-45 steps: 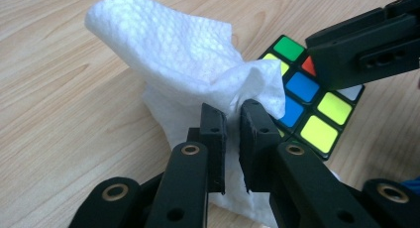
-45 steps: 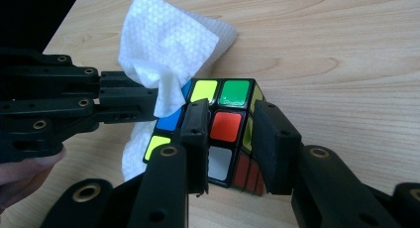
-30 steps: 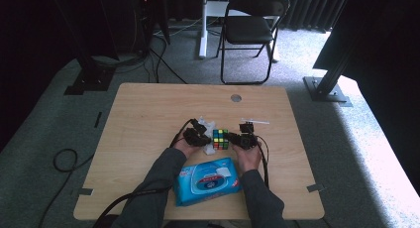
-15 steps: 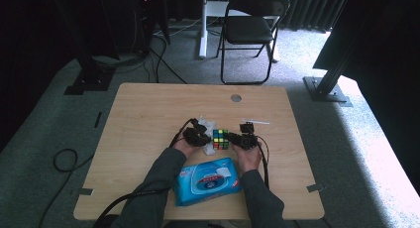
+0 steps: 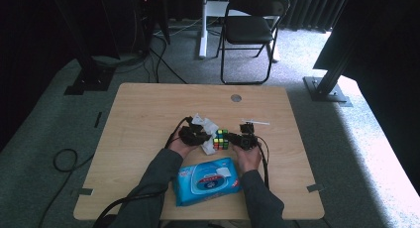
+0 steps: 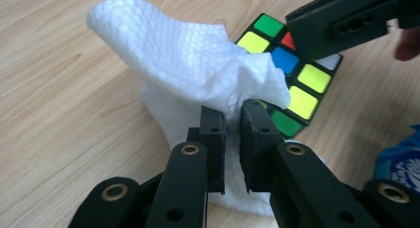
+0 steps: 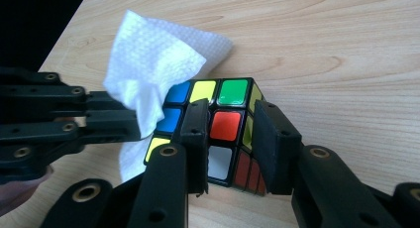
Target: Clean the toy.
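A colourful puzzle cube (image 5: 221, 139) stands mid-table, with my right gripper (image 5: 232, 139) shut on it from the right. In the right gripper view the jaws clamp the cube (image 7: 225, 126) across a corner, red and white stickers between them. My left gripper (image 5: 205, 140) is shut on a crumpled white wipe (image 5: 208, 126) just left of the cube. In the left gripper view its jaws (image 6: 233, 119) pinch a fold of the wipe (image 6: 188, 64), which rests against the cube (image 6: 297, 84) and hides part of its face. The wipe (image 7: 153, 54) stands up beside the cube.
A blue pack of wet wipes (image 5: 207, 181) lies near the front edge between the person's forearms. The wooden table (image 5: 148, 114) has a round grommet (image 5: 236, 97) near its far edge. A folding chair (image 5: 250, 29) stands on the floor beyond.
The left gripper has risen slightly with the wipe beside the cube. The right gripper and the cube have kept still.
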Tool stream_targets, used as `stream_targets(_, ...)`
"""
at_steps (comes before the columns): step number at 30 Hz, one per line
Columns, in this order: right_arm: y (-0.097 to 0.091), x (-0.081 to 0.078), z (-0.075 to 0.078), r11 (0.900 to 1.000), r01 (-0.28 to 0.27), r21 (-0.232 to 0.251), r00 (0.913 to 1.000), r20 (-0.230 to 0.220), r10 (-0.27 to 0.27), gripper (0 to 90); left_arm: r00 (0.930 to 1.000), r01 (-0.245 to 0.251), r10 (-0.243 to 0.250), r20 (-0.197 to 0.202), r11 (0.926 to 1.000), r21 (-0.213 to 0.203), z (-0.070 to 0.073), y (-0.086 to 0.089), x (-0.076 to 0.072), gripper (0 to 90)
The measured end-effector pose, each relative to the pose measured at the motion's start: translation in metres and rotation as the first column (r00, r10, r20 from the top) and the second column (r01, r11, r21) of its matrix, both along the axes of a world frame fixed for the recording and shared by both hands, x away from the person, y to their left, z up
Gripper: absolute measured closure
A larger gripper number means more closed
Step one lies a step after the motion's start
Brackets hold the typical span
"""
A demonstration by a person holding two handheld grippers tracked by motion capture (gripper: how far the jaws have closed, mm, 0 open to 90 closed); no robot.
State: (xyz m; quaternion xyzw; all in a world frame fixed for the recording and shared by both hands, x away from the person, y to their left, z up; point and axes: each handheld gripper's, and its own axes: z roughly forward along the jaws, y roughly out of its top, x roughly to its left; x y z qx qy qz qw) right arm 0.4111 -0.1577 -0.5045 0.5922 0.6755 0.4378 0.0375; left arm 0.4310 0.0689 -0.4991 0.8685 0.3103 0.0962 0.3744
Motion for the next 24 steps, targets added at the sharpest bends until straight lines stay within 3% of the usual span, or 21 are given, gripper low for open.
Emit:
stream_targets(7,0.0,0.0,0.0,1.0,0.001,0.0,1.0,0.0,-0.001,68.6,0.9994,0.032,-0.032,0.015,0.9988,-0.038,0.007,0.003,-0.007,81.6)
stream_targets(13,0.0,0.0,0.0,1.0,0.0,-0.001,1.0,-0.001,0.0,68.6,0.9991,0.043,-0.043,-0.003,0.9991,0.001,-0.001,-0.005,-0.006,81.9)
stream_targets(19,0.0,0.0,0.0,1.0,-0.002,-0.001,1.0,0.0,0.002,68.6,0.9992,0.04,-0.04,-0.006,0.9992,0.007,-0.001,-0.005,-0.004,82.1)
stream_targets(24,0.0,0.0,0.0,1.0,-0.001,-0.002,1.0,-0.001,0.001,68.6,0.9994,0.028,-0.027,-0.02,0.9986,0.046,-0.009,-0.008,-0.001,82.2)
